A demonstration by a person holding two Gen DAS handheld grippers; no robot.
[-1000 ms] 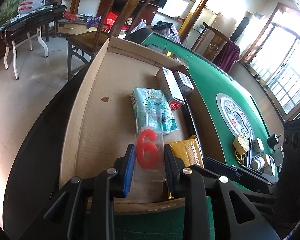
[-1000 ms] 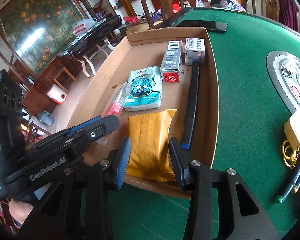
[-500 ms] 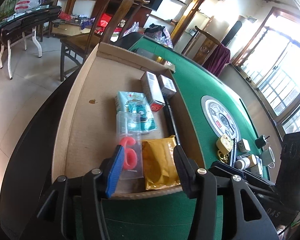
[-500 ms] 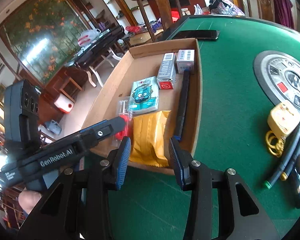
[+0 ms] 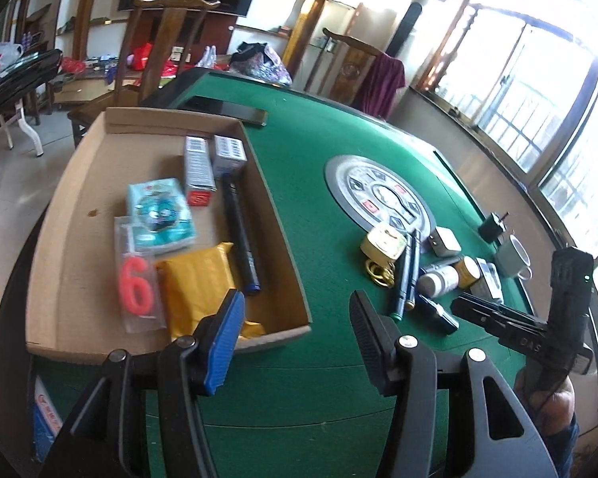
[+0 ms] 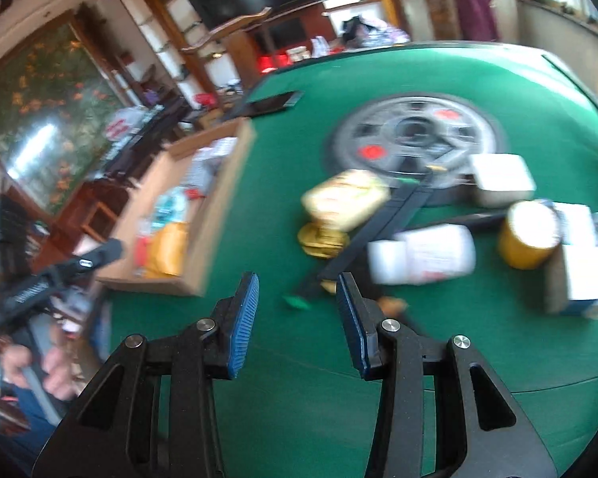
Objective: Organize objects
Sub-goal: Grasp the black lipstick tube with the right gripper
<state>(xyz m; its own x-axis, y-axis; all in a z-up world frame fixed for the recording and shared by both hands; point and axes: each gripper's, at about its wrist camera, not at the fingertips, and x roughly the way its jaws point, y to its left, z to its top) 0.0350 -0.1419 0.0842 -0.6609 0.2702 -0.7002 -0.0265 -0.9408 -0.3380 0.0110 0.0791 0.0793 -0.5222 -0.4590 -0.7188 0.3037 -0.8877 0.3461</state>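
Observation:
The cardboard tray [image 5: 287, 239] holds a clear pack with a red "6" candle [image 5: 137, 283], a yellow packet [image 5: 197, 279], a teal tissue pack [image 5: 161, 215], two small boxes [image 5: 197, 171] and a black marker [image 5: 241, 235]. My left gripper [image 5: 297, 318] hovers over the tray's near right corner, its jaws opening with nothing between them. In the blurred right wrist view my right gripper [image 6: 298, 310] stands open and empty over the green felt. Just beyond it lie a dark pen [image 6: 378, 235], a white bottle [image 6: 422, 255] and a cream case [image 6: 345, 199].
A yellow jar [image 6: 530, 235], a white charger [image 5: 444, 241], a mug [image 5: 512, 257] and other small items cluster right of the round centre panel [image 5: 378, 195]. A dark phone [image 5: 227, 110] lies behind the tray. Wooden chairs stand past the table's far edge.
The left gripper let go of the "6" candle pack, which now lies in the tray, widened its jaws and drew back to the right. The right gripper swung right, from the tray to the loose items.

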